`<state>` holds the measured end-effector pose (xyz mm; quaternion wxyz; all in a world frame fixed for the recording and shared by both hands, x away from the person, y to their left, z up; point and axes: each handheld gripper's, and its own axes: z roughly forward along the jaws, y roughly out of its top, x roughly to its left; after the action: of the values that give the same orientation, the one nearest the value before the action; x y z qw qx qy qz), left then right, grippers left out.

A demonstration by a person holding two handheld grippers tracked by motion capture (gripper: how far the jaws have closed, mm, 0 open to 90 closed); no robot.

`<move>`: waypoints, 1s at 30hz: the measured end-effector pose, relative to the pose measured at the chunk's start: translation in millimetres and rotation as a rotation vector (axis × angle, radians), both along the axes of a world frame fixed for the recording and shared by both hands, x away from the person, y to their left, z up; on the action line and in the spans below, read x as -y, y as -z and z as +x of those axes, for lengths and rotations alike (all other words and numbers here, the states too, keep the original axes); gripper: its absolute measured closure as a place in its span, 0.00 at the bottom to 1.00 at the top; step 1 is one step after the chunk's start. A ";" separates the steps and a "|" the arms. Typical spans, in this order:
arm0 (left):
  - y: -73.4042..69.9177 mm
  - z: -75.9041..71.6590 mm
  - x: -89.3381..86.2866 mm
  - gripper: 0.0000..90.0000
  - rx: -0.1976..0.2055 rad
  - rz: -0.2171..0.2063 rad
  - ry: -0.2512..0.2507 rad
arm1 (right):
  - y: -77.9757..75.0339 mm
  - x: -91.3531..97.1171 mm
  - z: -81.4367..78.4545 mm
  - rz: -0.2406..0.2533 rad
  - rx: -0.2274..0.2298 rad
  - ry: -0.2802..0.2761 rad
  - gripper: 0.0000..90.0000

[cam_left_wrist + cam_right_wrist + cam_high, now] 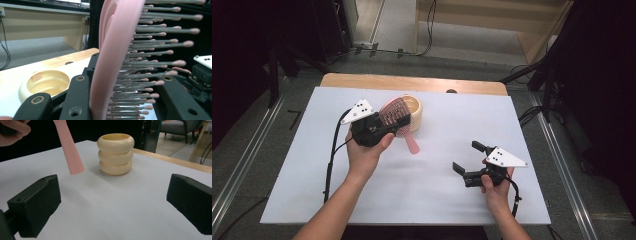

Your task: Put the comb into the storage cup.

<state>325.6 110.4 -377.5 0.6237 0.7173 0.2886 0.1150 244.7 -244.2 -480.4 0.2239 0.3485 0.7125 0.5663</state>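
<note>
A pink hairbrush hangs in the air beside a cream ribbed cup at the back middle of the table. My left gripper is shut on the brush's head, its bristles between the jaws and its handle pointing down toward the table. The cup sits just below and behind the brush, open side up. My right gripper hovers low at the front right, open, nothing between its jaws. From there the cup stands ahead and the brush handle hangs at upper left.
A white sheet covers the table, with a wooden edge at the far side. Cables trail from both grippers. Dark stands and floor surround the table.
</note>
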 end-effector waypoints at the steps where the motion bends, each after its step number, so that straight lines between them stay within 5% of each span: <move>1: 0.0 0.0 0.0 0.70 0.000 0.000 0.000 | 0.0 0.0 0.0 0.000 0.000 0.000 0.00; 30: -11.1 28.2 4.8 0.70 -0.006 -0.017 -0.017 | 18.0 52.1 -21.4 -0.017 -0.036 0.074 0.00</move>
<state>353.8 105.6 -366.5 0.6279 0.7098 0.2976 0.1160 223.4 -296.2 -498.4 0.2350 0.3829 0.7077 0.5453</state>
